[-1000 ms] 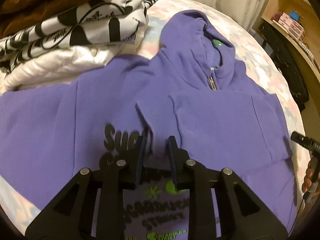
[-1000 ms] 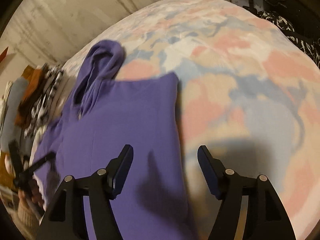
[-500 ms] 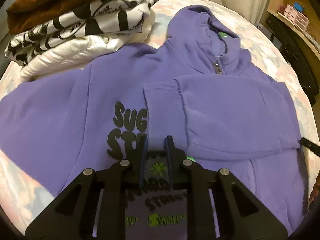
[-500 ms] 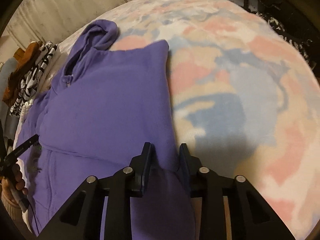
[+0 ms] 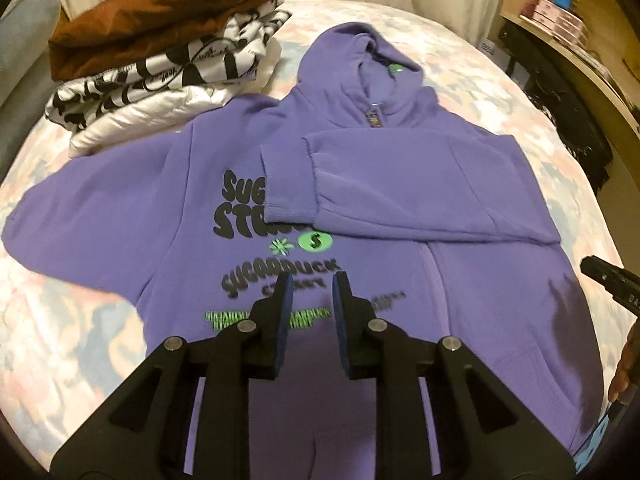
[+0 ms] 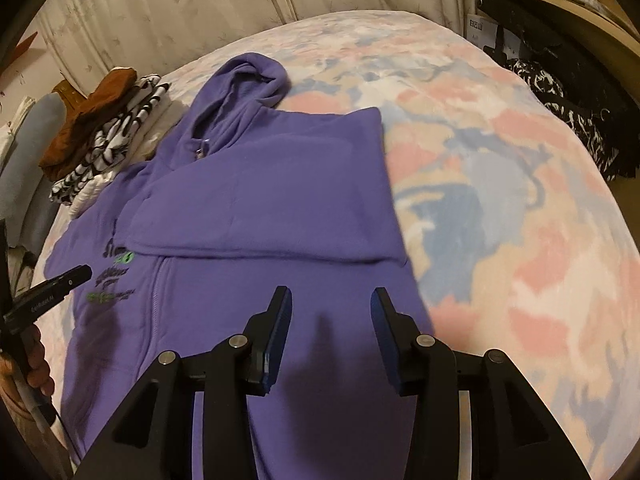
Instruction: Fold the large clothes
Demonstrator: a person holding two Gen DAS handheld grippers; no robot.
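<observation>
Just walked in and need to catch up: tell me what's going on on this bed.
A person with a gripper in each hand is folding a purple hoodie spread on the bed. One sleeve is already folded across the chest; the other sleeve lies spread out. The left gripper and right gripper are open above the lower part, holding nothing. A stack of folded clothes sits beside the hood.

Black hand-held gripper (image 5: 310, 280), blue pads (image 5: 285, 312), silver screws.
</observation>
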